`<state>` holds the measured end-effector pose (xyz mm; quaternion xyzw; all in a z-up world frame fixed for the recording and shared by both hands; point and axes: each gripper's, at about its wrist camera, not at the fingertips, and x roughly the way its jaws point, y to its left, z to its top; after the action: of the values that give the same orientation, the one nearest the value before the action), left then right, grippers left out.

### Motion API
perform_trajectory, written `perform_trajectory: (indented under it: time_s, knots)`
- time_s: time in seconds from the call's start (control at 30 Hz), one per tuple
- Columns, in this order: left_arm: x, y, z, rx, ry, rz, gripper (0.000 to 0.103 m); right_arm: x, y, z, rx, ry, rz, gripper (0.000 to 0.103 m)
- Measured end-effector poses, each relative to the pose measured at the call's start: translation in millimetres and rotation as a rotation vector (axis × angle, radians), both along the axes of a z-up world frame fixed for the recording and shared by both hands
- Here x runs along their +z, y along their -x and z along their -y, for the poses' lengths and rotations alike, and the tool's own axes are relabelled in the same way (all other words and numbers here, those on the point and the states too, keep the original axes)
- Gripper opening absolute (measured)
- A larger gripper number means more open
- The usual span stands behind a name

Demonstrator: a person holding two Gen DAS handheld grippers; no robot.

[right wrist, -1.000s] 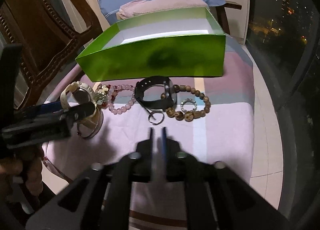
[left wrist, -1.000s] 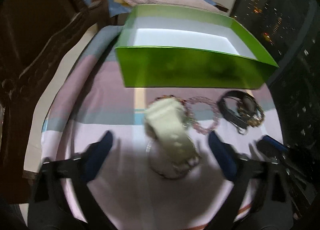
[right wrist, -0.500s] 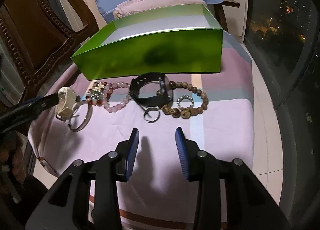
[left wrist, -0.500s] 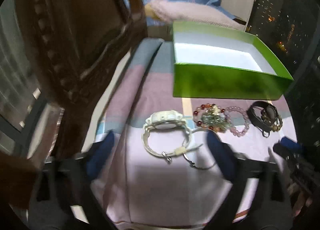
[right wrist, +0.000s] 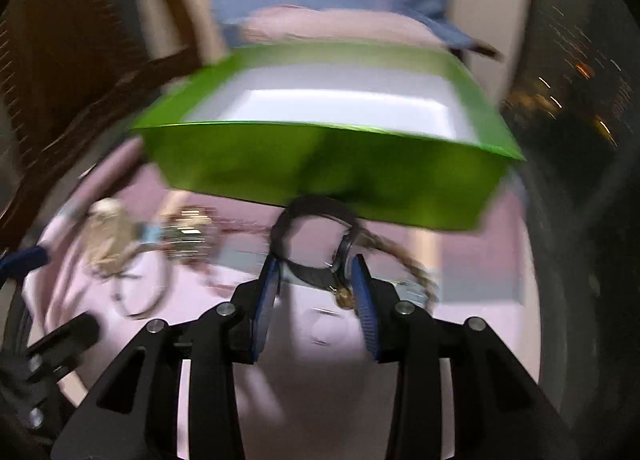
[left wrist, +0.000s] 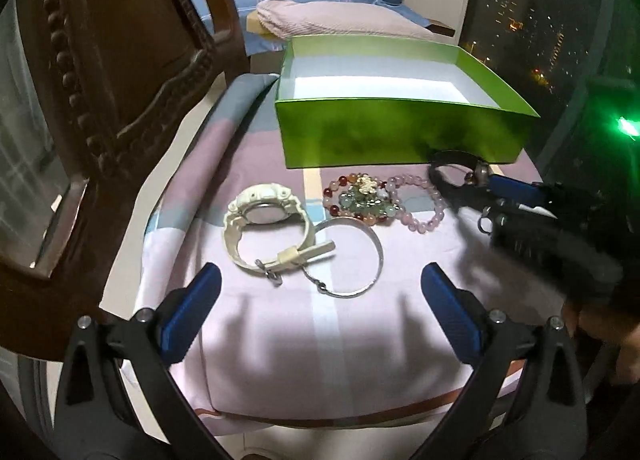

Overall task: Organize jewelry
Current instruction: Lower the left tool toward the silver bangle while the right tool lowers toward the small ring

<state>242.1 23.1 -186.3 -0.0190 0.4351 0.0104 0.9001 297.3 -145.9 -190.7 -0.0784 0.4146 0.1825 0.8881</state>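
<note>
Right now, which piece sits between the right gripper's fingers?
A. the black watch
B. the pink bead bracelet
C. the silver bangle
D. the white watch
A: in the right wrist view the black watch lies between the two blue pads of the right gripper, while the white watch, silver bangle and pink bead bracelet lie apart on the cloth.

low in the frame our left gripper [left wrist: 320, 310] hovers with its blue fingers [left wrist: 192, 314] spread wide. between them, higher up, a cream watch [left wrist: 266, 226] touches a silver bangle [left wrist: 346, 256] on the pink worktop [left wrist: 320, 360]. at centre sit a multicolour bead bracelet [left wrist: 360, 198] and a pink bead bracelet [left wrist: 416, 200]. our right gripper [left wrist: 520, 196] reaches in from the right at a black watch [left wrist: 452, 168] below the green box [left wrist: 400, 136].
</note>
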Motion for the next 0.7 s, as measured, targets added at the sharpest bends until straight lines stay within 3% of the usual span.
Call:
perform_trajectory:
  time_s: [0.03,0.1,0.27,0.37,0.5,0.7]
  knots:
    - [0,-2,-1,0.005,0.003,0.000,0.099,4,5,-2,0.067,-0.052,0.010,0.040]
    - [-2,-4,-5,0.011,0.010,-0.008,0.099,7,7,2,0.096,-0.083,0.000,0.043]
    - [-2,-8,-5,0.011,0.018,-0.006,0.099,7,4,50,-0.065,-0.118,-0.047,0.054]
    - [-5,-7,-1,-0.009,0.024,-0.016,0.099,6,10,74,-0.170,-0.100,-0.083,0.055]
    - [-17,-10,6,-0.033,0.067,-0.072,0.098,-1,22,75,-0.175,-0.084,-0.122,0.055]
    - [-37,-24,4,-0.022,0.086,-0.127,0.087,-4,35,62,-0.142,-0.075,-0.116,0.056]
